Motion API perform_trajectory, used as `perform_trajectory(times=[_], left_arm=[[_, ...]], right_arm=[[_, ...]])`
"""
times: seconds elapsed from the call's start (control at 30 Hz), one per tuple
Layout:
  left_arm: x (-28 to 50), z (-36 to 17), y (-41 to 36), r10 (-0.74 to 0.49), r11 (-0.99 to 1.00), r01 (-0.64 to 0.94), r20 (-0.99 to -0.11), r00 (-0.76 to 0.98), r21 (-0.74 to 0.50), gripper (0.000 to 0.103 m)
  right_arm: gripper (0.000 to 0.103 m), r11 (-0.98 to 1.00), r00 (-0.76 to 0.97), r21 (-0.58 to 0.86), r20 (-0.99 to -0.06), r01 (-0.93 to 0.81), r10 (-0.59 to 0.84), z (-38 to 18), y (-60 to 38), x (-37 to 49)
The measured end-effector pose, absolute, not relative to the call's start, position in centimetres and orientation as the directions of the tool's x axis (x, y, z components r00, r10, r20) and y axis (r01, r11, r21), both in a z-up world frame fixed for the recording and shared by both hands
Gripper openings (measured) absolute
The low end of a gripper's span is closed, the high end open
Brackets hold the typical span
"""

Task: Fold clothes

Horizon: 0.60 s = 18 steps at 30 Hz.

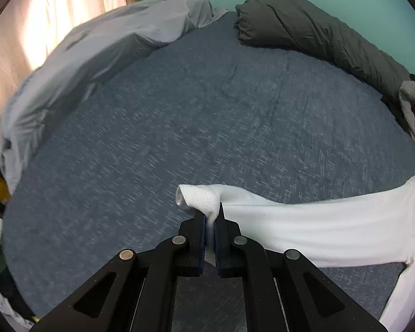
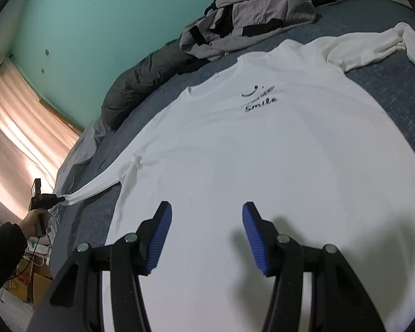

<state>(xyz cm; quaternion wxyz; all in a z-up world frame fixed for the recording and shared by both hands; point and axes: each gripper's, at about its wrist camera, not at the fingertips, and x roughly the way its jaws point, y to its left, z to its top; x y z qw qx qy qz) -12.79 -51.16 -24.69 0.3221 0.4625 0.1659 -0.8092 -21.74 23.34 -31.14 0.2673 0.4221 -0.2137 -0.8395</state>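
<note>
Between my left tongs (image 1: 210, 215) a wad of white cuff is pinched tight, the blue pads nearly meeting with only the cloth between them. That cuff belongs to the left sleeve (image 1: 304, 221) of the white T-shirt (image 2: 249, 152), and from the left wrist view the sleeve runs off to the right, drawn out in a band above the blue bedspread (image 1: 179, 110). From the right wrist view I see the same grip from afar: the left tongs (image 2: 60, 199) sit at the bed's edge, held by a hand (image 2: 34, 221) in a dark sleeve, with the shirt sleeve stretched out to them from the shirt's body.

My right tongs (image 2: 207, 213) stand released, the blue pads (image 2: 159, 238) well apart, with nothing between them. They hang over the lower part of the shirt; I cannot tell whether the tips touch the fabric.

Further out, the shirt lies face up and mostly flat on the bedspread, with a small black print reading "Smile" (image 2: 260, 102) on the chest. Its other sleeve (image 2: 373, 47) lies bunched and folded toward the far right. Beyond the collar sits a crumpled grey garment (image 2: 249, 19) with black patches, resting against a dark rolled duvet (image 2: 141, 83) that runs along the green wall (image 2: 96, 27). A pale grey sheet (image 1: 83, 63) is heaped along the far left edge of the bed, near a sunlit curtain (image 2: 13, 138).
</note>
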Motion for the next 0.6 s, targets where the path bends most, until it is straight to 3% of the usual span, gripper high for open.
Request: perform_trajectory(times=[0.27,0.53,0.6], left_arm=[[-9.2,-26.7,-51.2,-0.310,-0.668,0.744,-0.898,-0.312,-0.028,0.025],[-5.9,-26.2,-51.8,-0.335,-0.629,0.777,-0.902,-0.272,-0.001,0.027],[-6.0,-26.2,-51.6,-0.334,-0.644,0.765,-0.901,-0.279,0.002,0.037]], right_arm=[[0.054,-0.751,-0.504,0.601,-0.576,0.273,-0.644,-30.7,23.5,-21.4],[0.054,-0.736,-0.521,0.616,-0.547,0.279,-0.655,-29.5,24.0,-20.9],[0.054,-0.736,-0.523,0.616,-0.546,0.280,-0.655,-29.4,24.0,-20.9]])
